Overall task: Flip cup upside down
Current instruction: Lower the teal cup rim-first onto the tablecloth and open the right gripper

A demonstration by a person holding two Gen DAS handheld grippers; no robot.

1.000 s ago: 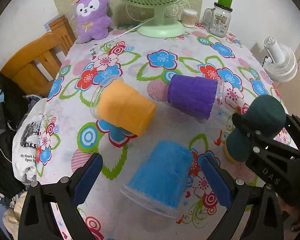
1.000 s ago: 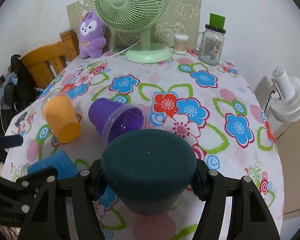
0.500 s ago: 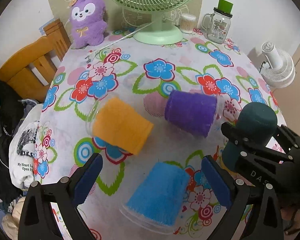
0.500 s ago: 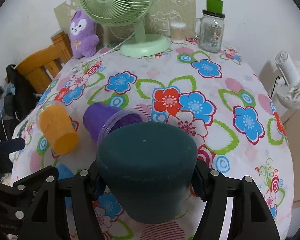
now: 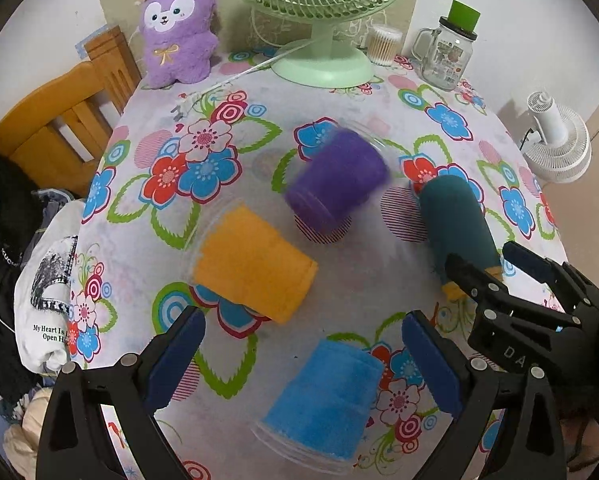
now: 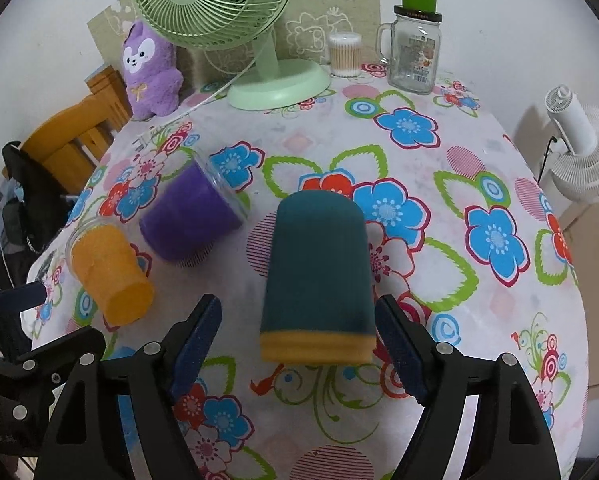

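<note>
Everything is being placed relative to the mint-green desk fan (image 6: 235, 20) standing at the far edge of the flower-patterned tablecloth (image 6: 439, 208). Furthest to the fan's left and nearer the cameras, an orange felt-covered clear plastic cup (image 6: 107, 272) is lying on its side. Just right of it, a purple felt-covered clear plastic cup (image 6: 191, 216) is also lying tipped over, and is being blurred in both views, so it is being judged to be rolling. A blue felt-covered clear plastic cup (image 5: 323, 404) is lying nearest the left wrist camera, between the fingers of the left gripper (image 5: 303, 364), which are being held wide apart and touching nothing.

In front of the fan and slightly right, the dark teal felt-covered cup with a yellow-orange band at its rim (image 6: 319, 276) is standing mouth down on the cloth. The fingers of the right gripper (image 6: 299, 344) are being held apart on either side of it, the left one clear of the felt; whether the right one is touching cannot be told.

This cup is being judged as flipped. For a clean release, the gripper should be drawn straight back and level, so that the felt is not being snagged and the cup is not being tipped
</note>
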